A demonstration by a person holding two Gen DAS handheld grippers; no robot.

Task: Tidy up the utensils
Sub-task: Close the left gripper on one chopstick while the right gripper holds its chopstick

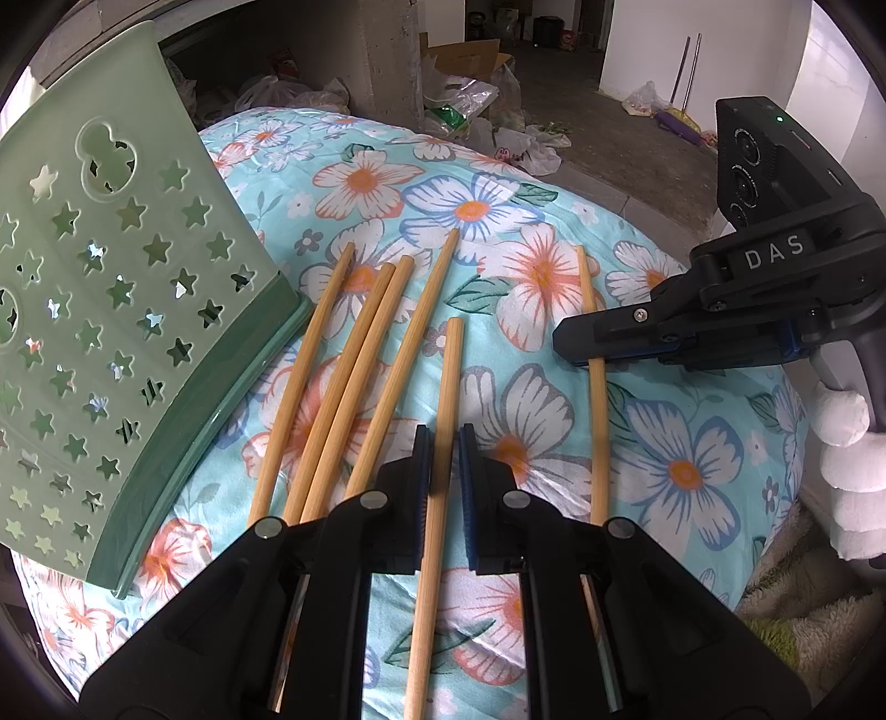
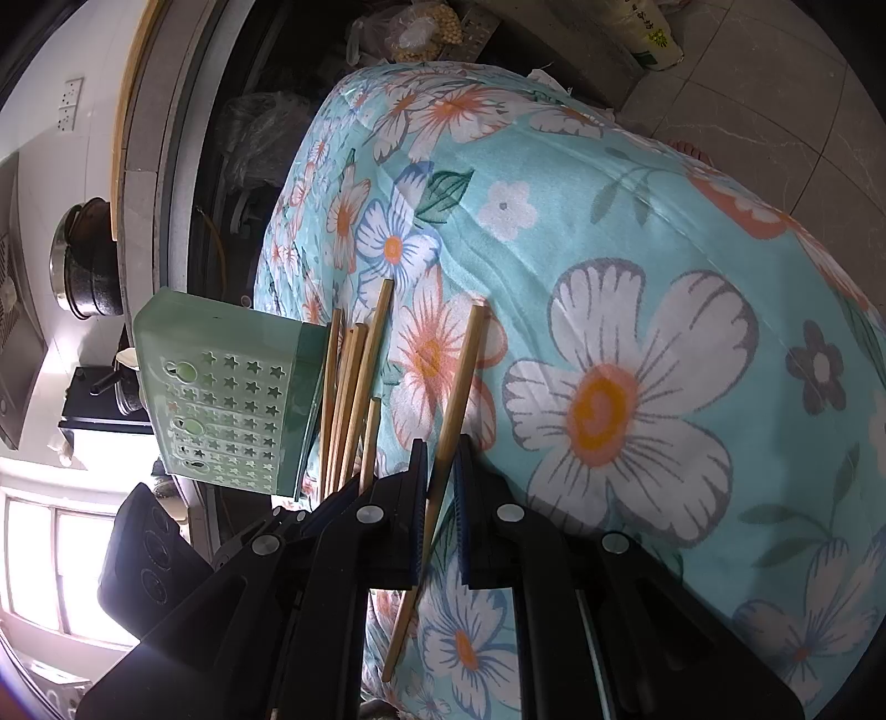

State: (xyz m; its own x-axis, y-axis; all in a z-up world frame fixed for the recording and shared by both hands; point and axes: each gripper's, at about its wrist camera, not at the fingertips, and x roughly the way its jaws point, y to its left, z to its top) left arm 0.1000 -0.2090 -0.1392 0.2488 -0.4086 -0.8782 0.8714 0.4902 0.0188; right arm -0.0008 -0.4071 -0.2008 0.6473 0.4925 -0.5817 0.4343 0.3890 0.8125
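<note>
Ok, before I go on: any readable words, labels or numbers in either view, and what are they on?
"DAS": raised letters on the black body of the right gripper, seen in the left wrist view.
Green print on a white bag on the floor, right wrist view: too small and blurred to read.
Nothing readable on the green holder or the chopsticks.

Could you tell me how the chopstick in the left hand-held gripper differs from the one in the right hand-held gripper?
The left hand-held gripper grips its chopstick near the four loose chopsticks; the right hand-held gripper holds its chopstick farther from them, apart. The left's points along its fingers; the right's crosses them. Both are plain wood, over the floral cloth.
</note>
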